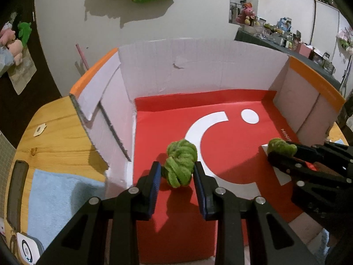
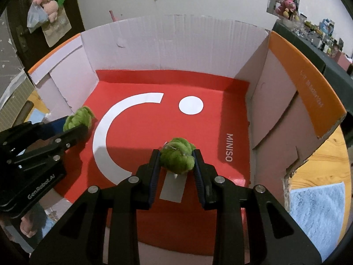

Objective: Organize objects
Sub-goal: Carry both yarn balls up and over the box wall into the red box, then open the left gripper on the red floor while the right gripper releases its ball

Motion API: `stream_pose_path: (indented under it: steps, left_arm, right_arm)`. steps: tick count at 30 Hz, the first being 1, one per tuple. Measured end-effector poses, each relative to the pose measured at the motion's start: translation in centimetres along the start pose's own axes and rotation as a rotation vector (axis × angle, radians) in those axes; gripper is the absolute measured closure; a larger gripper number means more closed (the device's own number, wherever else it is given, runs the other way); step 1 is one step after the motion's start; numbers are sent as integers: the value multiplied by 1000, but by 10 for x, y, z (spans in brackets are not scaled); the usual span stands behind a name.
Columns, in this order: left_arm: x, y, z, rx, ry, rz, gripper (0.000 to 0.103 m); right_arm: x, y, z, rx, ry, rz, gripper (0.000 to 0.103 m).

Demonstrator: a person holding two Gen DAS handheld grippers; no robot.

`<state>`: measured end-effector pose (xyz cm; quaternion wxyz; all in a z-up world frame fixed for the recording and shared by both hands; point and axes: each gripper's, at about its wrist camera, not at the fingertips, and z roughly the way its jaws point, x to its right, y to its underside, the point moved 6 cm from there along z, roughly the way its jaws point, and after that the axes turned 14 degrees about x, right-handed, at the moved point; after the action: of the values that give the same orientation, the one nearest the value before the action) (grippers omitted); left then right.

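An open cardboard box (image 1: pixel 198 66) with white walls and a red MINISO floor (image 2: pixel 154 132) fills both views. My left gripper (image 1: pixel 176 172) is inside it, shut on a green yarn knot (image 1: pixel 179 163), held just over the red floor. My right gripper (image 2: pixel 176 161) is shut on a second green yarn knot (image 2: pixel 177 158) above a white patch on the floor. In the left wrist view the right gripper (image 1: pixel 284 152) and its knot (image 1: pixel 281 145) show at the right. In the right wrist view the left gripper (image 2: pixel 77 125) and its knot (image 2: pixel 78 117) show at the left.
The box stands on a wooden table (image 1: pixel 55 132) with a light blue cloth (image 1: pixel 59 198) at its left and a grey cloth (image 2: pixel 317 216) at its right. The box's orange-edged flaps (image 2: pixel 304 84) stick up at both sides. Plush toys (image 2: pixel 46 2) hang on the far wall.
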<state>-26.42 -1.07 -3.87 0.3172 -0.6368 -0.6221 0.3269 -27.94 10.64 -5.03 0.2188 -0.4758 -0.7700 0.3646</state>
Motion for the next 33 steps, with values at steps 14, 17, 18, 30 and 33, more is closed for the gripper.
stream_pose_path:
  steps: [14,17,18,30,33]
  left_arm:
    - [7,7,10,-38,45,-23,72]
    - [7,8,10,-42,48,-26,71]
    - [7,8,9,-45,45,-24,70]
    - [6,10,8,-52,42,-27,68]
    - [6,10,8,-49,43,-27,68]
  right_arm:
    - [3,3,4,-20,-12,12,75]
    - [4,2,4,-22,-13,13,75]
    - [4,3,4,-22,-13,13,75]
    - [3,2,3,-8,-15,28,75]
    - [3,1,2,-4,-13,24,75]
